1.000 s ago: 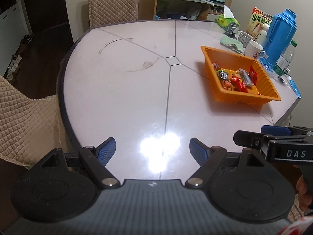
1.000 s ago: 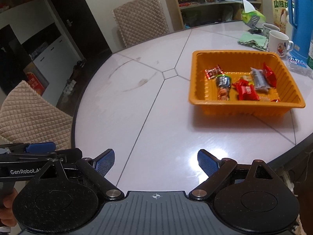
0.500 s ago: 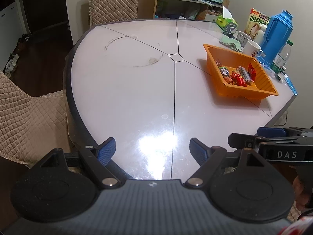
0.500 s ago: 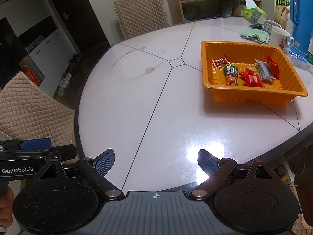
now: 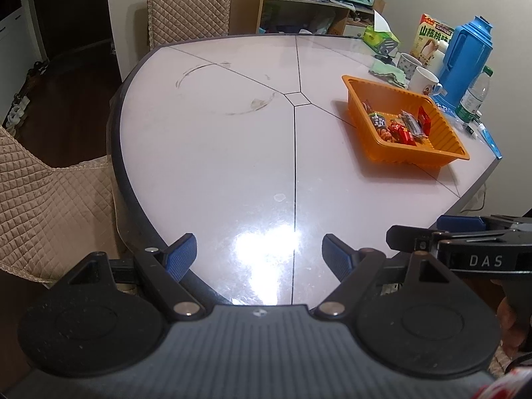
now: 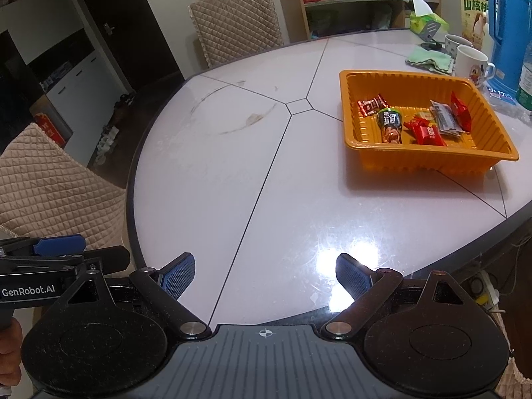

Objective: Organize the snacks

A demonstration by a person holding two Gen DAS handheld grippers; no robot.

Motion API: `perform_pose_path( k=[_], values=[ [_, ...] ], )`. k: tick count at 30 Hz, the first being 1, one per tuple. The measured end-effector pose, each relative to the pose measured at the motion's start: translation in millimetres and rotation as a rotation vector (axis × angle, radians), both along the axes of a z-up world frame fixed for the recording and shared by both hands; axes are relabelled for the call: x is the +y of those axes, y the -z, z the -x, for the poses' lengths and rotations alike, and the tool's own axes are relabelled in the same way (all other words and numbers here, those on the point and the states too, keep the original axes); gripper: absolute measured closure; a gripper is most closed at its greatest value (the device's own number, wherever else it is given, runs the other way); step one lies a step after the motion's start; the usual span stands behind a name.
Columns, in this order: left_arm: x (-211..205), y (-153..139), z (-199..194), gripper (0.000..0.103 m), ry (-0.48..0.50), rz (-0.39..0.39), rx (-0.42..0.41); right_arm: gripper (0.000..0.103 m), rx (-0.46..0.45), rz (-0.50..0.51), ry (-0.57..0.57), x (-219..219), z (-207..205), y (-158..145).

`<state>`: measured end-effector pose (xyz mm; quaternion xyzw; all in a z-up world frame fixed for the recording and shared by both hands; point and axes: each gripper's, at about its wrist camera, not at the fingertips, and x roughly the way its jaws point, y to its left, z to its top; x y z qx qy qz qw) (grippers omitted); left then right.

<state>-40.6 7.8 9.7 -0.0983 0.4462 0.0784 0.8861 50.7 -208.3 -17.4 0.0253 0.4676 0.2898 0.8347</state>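
Both tongs, left (image 5: pixel 259 257) and right (image 6: pixel 265 277), spread and empty above the pale round counter (image 6: pixel 232 173); wrapped snacks (image 6: pixel 429 133) inside the orange plastic tray (image 6: pixel 432 163).

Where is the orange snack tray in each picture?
Left wrist: the orange ribbed plastic tray sits right of centre, on the table's far right side.
Right wrist: the tray sits in the upper right, nearer.
Shared landmark: the white cartoon mug just behind it.
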Motion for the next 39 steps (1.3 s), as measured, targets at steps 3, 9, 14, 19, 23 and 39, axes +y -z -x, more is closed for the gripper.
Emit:
perform_pose_path(
  k=[3, 9, 14, 19, 23, 39],
  values=[
    [-0.4, -0.1, 0.3, 0.022, 0.004, 0.000, -0.002, 0.012, 0.000, 0.000, 0.003, -0.9, 0.0, -0.5],
    [-3.0, -0.4, -0.5, 0.022, 0.010, 0.000, -0.005, 0.012, -0.001, 0.000, 0.005, -1.5, 0.4, -1.3],
    [-5.0, -1.0, -0.4, 0.022, 0.015, -0.002, -0.007, 0.012, -0.001, -0.001, 0.010, -4.7, -0.5, -2.7],
    [-6.5, -1.5, -0.4, 0.022, 0.018, -0.002, -0.010, 0.012, -0.003, -0.001, 0.011, -5.6, -0.6, -3.4],
    [-7.4, -2.0, -0.5, 0.022, 0.020, -0.001, -0.011, 0.012, -0.002, -0.001, 0.013, -7.2, -1.2, -4.1],
    [-8.8, -2.7, -0.8, 0.022, 0.020, -0.001, -0.012, 0.012, -0.004, 0.002, 0.011, -7.7, -1.0, -4.6]
  ],
)
